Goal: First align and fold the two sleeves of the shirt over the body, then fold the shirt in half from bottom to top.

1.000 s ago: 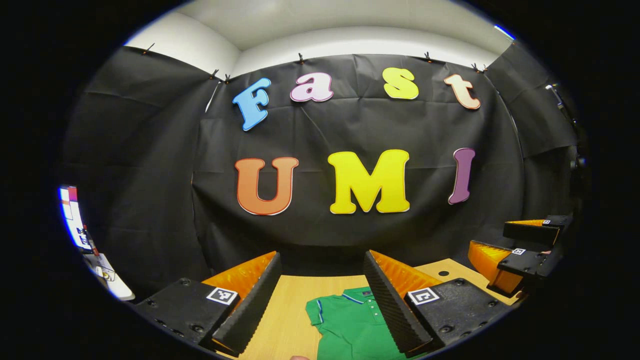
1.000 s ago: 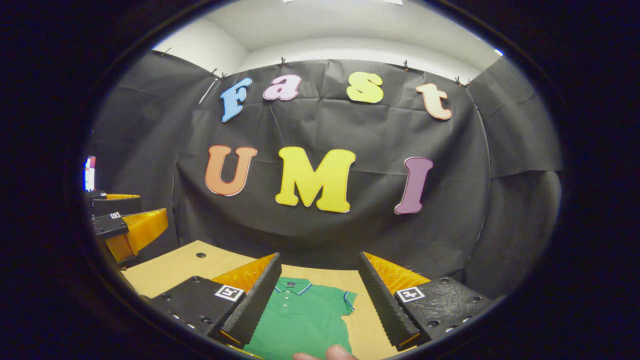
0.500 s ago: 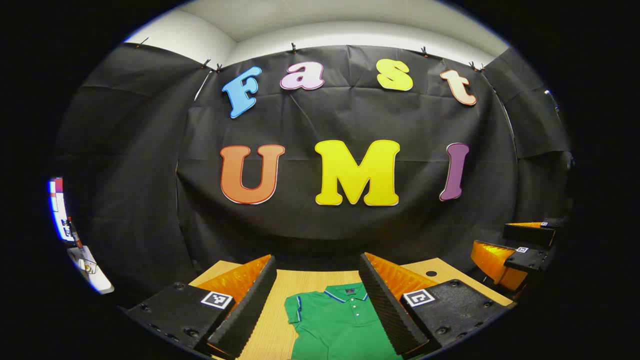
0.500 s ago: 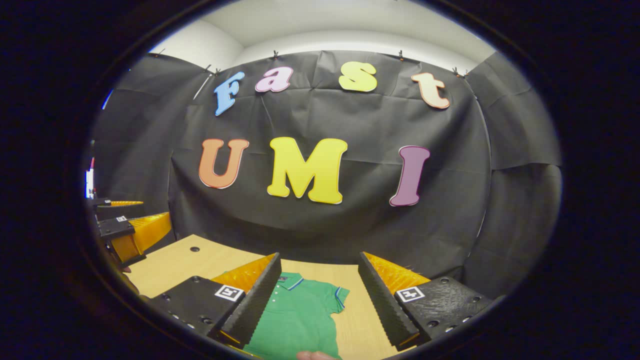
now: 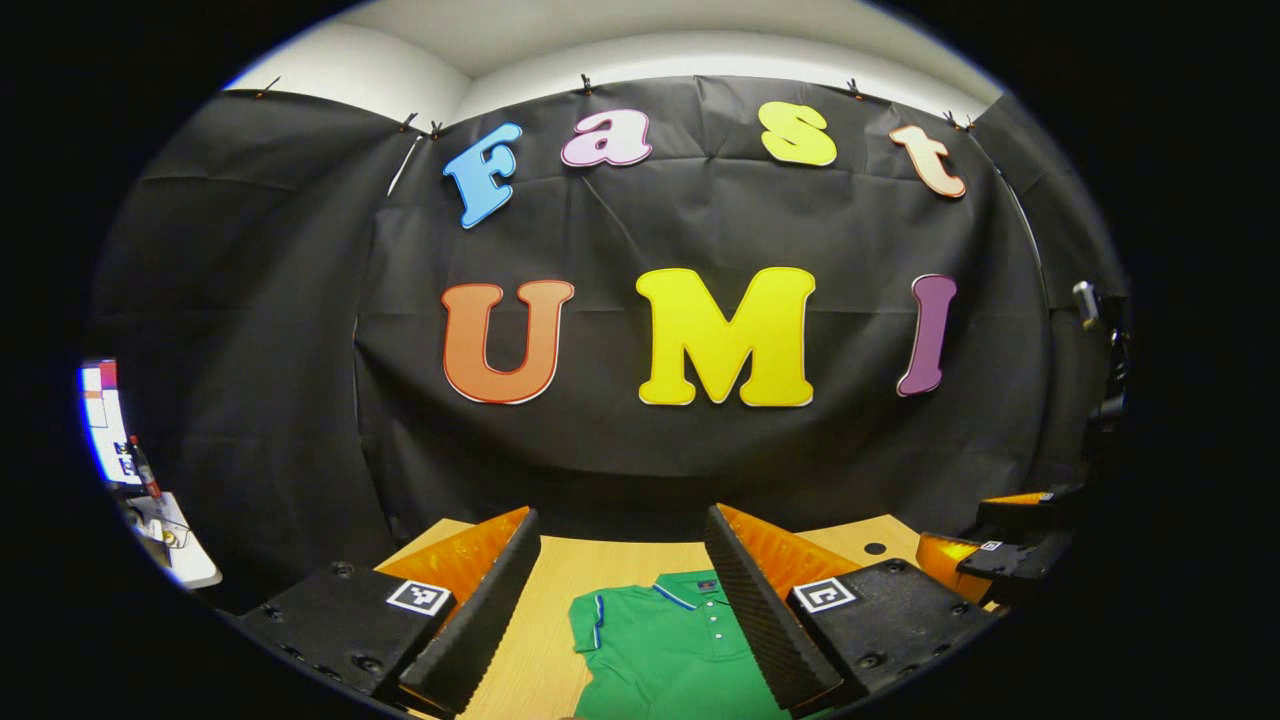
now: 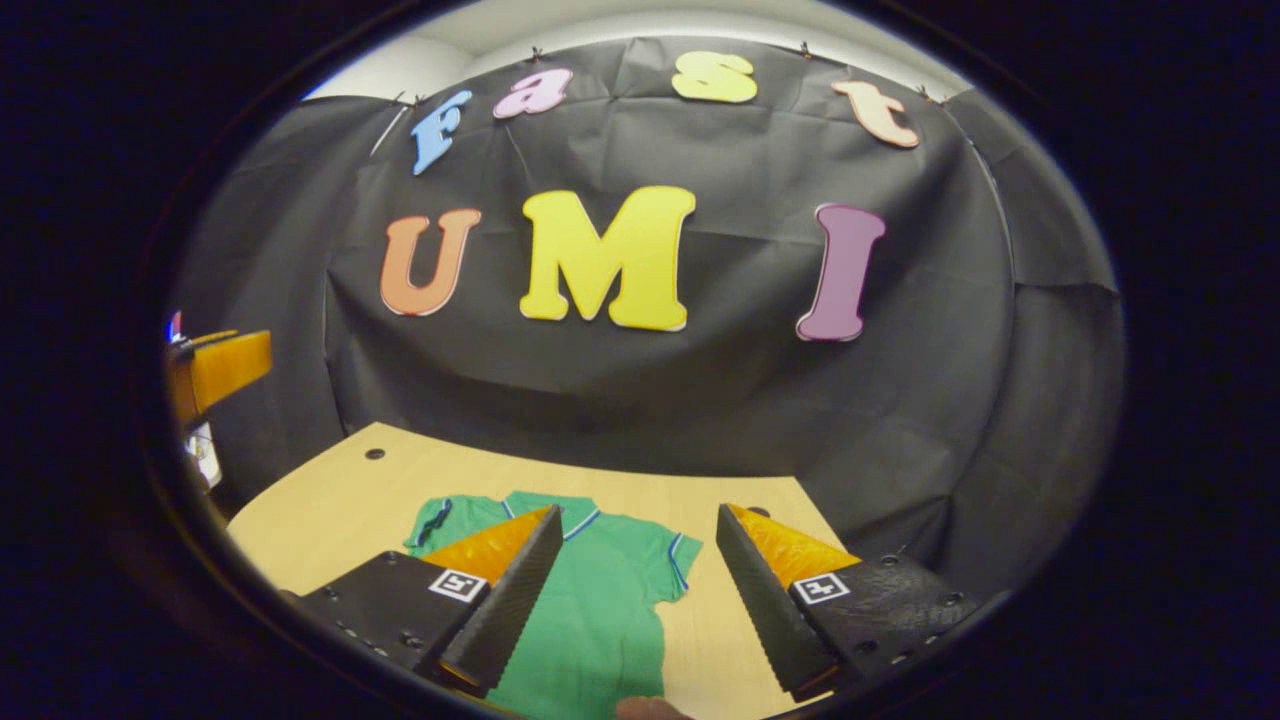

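Left gripper view looks low across a wooden table (image 5: pixel 610 570) toward the booth's black cloth wall, with the left gripper (image 5: pixel 620 610) at the bottom, its two fingers spread wide and holding nothing. Between them lies the green polo shirt (image 5: pixel 660 650), flat on the table with its collar toward the wall and one short sleeve (image 5: pixel 590 625) spread out to the side. At the right edge of this view the right gripper (image 5: pixel 1000 560) sits partly cut off, so its fingers are hard to judge from here. In the right gripper view the right gripper (image 6: pixel 635 580) hangs above the table (image 6: pixel 330 510), fingers wide apart and empty. The shirt (image 6: pixel 600 610) lies under and between them, both short sleeves spread outward, the nearer sleeve (image 6: pixel 675 565) showing in the gap between the fingers. A fingertip (image 6: pixel 650 708) of the person peeks in at the bottom edge. The left gripper (image 6: pixel 215 365) shows at the far left, well apart from the shirt.
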`<state>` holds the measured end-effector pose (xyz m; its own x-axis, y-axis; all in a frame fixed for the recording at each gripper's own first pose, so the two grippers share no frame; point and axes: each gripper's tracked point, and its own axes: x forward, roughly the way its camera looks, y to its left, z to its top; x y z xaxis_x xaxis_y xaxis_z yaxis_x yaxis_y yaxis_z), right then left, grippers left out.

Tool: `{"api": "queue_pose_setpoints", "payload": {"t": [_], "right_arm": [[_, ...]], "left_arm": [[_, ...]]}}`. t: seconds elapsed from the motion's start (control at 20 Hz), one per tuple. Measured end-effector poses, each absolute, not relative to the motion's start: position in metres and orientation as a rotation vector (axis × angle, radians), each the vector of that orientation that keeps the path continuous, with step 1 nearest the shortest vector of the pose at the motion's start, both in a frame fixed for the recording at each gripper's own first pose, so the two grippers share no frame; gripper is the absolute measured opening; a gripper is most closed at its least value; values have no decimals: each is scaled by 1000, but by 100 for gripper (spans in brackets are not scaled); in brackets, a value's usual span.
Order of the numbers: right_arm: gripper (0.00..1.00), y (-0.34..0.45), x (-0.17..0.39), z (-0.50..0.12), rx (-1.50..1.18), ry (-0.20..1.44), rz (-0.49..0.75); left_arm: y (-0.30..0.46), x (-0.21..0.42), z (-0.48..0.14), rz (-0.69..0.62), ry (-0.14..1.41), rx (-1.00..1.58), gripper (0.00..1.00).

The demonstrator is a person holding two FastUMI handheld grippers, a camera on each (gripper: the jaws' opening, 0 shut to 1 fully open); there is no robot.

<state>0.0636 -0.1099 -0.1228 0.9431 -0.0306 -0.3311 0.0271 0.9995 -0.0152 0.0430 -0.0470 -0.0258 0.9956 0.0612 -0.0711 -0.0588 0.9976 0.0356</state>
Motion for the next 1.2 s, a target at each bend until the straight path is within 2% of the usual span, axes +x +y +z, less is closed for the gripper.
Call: {"api": "queue_pose_setpoints", "payload": {"t": [0.6, 0.95, 1.15, 1.2], "right_arm": [[96, -167, 174, -292, 2, 680, -13], [96, -180, 207, -375, 42, 866, -13], [75, -184, 212, -396, 68, 931, 3], [63, -186, 213, -402, 70, 946, -2]], "left_arm": [[-55, 71, -47, 98, 143, 26, 100], [-56, 85, -66, 107, 189, 30, 100], [-57, 89, -77, 111, 217, 28, 100], [-58, 90, -79, 111, 224, 28, 100]]}}
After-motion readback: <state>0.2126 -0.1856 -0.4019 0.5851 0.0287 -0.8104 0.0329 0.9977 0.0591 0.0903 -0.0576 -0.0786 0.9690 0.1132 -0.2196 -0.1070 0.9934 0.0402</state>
